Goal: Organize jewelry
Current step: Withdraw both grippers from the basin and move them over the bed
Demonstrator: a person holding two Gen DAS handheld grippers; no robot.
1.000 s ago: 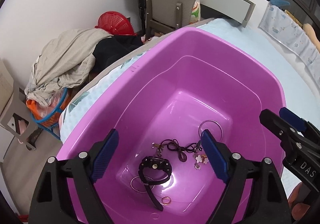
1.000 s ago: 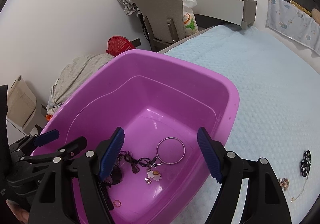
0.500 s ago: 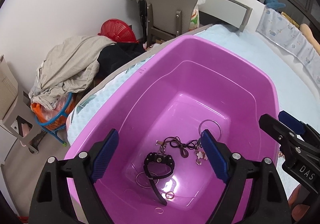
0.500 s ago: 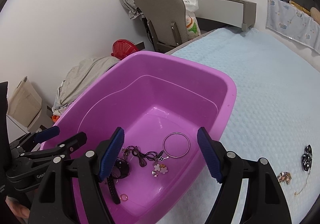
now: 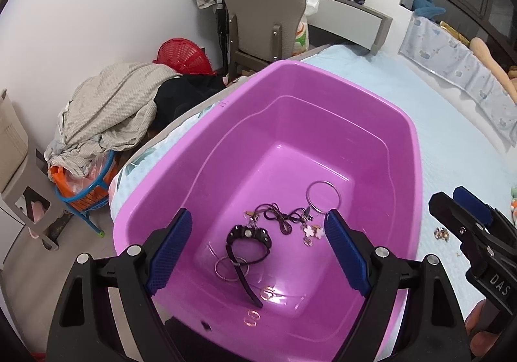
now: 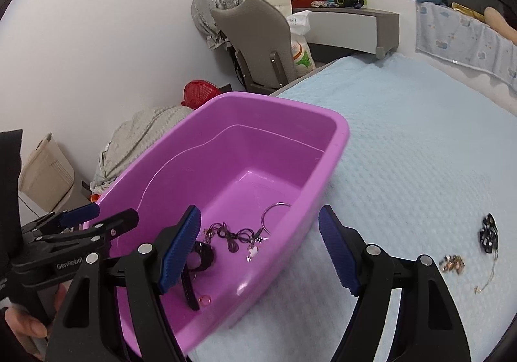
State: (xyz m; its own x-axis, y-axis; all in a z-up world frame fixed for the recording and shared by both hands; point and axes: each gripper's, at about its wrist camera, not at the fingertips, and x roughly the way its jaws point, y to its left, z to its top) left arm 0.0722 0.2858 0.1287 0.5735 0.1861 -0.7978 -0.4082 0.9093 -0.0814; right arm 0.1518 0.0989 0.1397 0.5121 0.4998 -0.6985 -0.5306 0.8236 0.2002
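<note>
Glossy smooth plastic tub (image 5: 410,136) sits on a matt, waffle-textured cloth bedspread (image 6: 420,142); shiny metal ring (image 5: 323,195) inside.

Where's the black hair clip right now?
The black hair clip is outside the purple tub, lying on the blue bedspread at the right of the right wrist view, just beyond a small gold trinket.

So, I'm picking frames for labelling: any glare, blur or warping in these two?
Left wrist view: sharp, with ceiling-light glare on the tub floor near the small rings; fisheye bends the walls. Right wrist view: loose jewelry on the bedspread is slightly smeared, and edges curve the same.
</note>
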